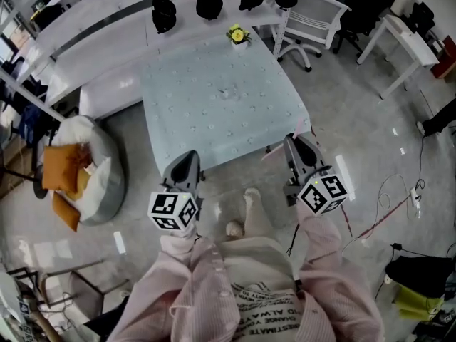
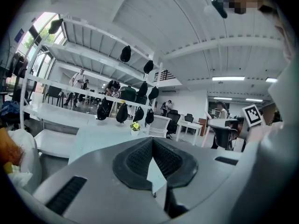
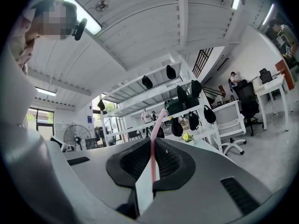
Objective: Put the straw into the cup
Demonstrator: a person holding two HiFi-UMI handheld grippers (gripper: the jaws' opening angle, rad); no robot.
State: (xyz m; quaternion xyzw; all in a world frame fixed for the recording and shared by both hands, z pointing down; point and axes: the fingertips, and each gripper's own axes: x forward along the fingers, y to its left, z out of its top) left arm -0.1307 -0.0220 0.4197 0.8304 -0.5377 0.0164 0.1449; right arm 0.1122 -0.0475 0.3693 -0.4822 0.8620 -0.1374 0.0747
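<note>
Between the right gripper's (image 3: 153, 143) jaws, a thin pale-pink straw (image 3: 154, 149) sits clamped, its tip leaning toward one o'clock. Left gripper (image 2: 152, 142), at the table's (image 1: 214, 116) seven o'clock: jaws together, nothing between them.

Smooth pink plastic straw (image 3: 153, 157), matt pale table (image 1: 192, 112), glossy grey floor (image 1: 370, 141)

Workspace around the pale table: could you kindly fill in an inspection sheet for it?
Surface: pale dotted table.
Job's things: pink straw in right tool; small clear thing mid-table, possibly the cup.
Clutter: flower pot at the table's far edge.
Tools: right tool shut on the straw; left tool shut, empty.
Cables: thin cables on the floor, right side.
Surroundings: white chair, beanbag, black bags on a shelf.
</note>
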